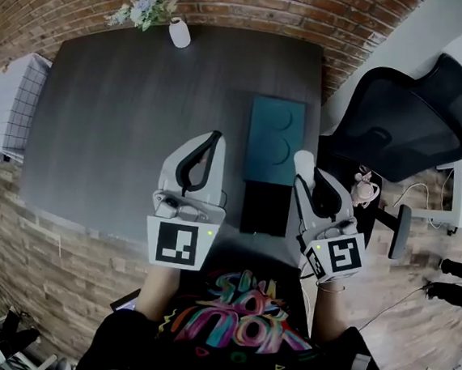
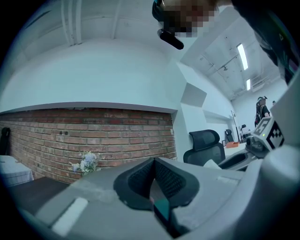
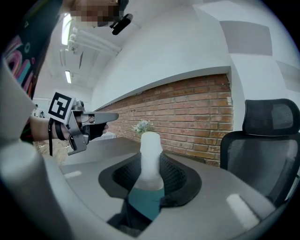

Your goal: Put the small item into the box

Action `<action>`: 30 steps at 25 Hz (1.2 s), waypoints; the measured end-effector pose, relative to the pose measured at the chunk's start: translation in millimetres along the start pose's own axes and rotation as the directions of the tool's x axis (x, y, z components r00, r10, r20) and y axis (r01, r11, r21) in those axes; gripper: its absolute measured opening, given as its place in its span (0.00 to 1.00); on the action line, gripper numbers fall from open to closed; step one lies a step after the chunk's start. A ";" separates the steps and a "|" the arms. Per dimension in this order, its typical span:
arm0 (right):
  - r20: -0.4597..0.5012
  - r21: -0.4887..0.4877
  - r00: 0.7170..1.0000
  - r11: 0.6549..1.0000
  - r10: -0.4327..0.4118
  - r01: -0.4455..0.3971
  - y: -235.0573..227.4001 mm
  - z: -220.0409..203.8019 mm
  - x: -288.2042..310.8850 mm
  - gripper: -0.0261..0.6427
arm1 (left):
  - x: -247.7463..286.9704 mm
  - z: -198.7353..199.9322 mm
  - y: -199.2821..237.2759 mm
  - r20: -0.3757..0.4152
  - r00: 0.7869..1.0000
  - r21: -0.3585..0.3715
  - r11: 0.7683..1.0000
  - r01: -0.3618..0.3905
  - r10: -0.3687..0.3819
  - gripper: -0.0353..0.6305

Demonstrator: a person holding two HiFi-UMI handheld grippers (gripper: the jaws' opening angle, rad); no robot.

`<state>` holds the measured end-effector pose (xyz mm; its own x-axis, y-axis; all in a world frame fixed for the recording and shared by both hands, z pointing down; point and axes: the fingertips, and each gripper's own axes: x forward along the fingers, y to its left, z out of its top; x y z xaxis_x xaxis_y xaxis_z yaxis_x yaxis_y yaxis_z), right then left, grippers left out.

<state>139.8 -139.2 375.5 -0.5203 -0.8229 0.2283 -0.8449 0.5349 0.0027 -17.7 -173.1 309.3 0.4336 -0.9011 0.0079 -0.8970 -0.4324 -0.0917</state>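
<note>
Item [image 3: 151,145] sits clamped in the right gripper [image 3: 151,172], not yet boxed. The box [image 1: 274,140], seemingly the teal one, lies just left. Left gripper [image 2: 153,171] is closed, empty.

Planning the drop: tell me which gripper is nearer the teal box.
Right. The right gripper, holding the white item, is at the teal box's right edge; the left gripper stands off its left side.

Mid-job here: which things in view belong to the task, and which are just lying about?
Job: small white item, gripped in the right claw; teal box on the table; black piece right next to it, possibly its lid.
Lying about: vase of flowers; white gridded crate; office chair.
</note>
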 end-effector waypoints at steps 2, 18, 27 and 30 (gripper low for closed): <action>-0.025 0.001 1.000 1.000 0.016 -0.016 4.0 -6.8 1.8 0.23 | 0.0 -3.3 -1.0 -0.005 1.000 -0.004 1.000 0.003 -0.003 0.05; -0.238 -0.030 0.963 0.990 0.129 -0.141 33.5 -93.3 22.1 0.23 | 1.3 -15.1 -8.5 -0.020 0.999 0.000 0.999 0.035 -0.035 0.05; -0.358 -0.029 0.919 0.982 0.165 -0.187 44.1 -151.6 29.5 0.23 | 0.2 -18.7 -9.8 -0.021 0.999 -0.001 0.999 0.037 -0.037 0.05; -0.403 -0.046 0.896 0.974 0.186 -0.223 50.9 -169.9 27.8 0.23 | -0.4 -22.2 -8.9 -0.033 0.999 0.000 0.999 0.036 -0.036 0.06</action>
<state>103.4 -102.3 547.4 -0.5734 -0.5602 0.5978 -0.7006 0.7136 -0.0033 -11.8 -169.6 332.3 0.4624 -0.8856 0.0437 -0.8809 -0.4644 -0.0912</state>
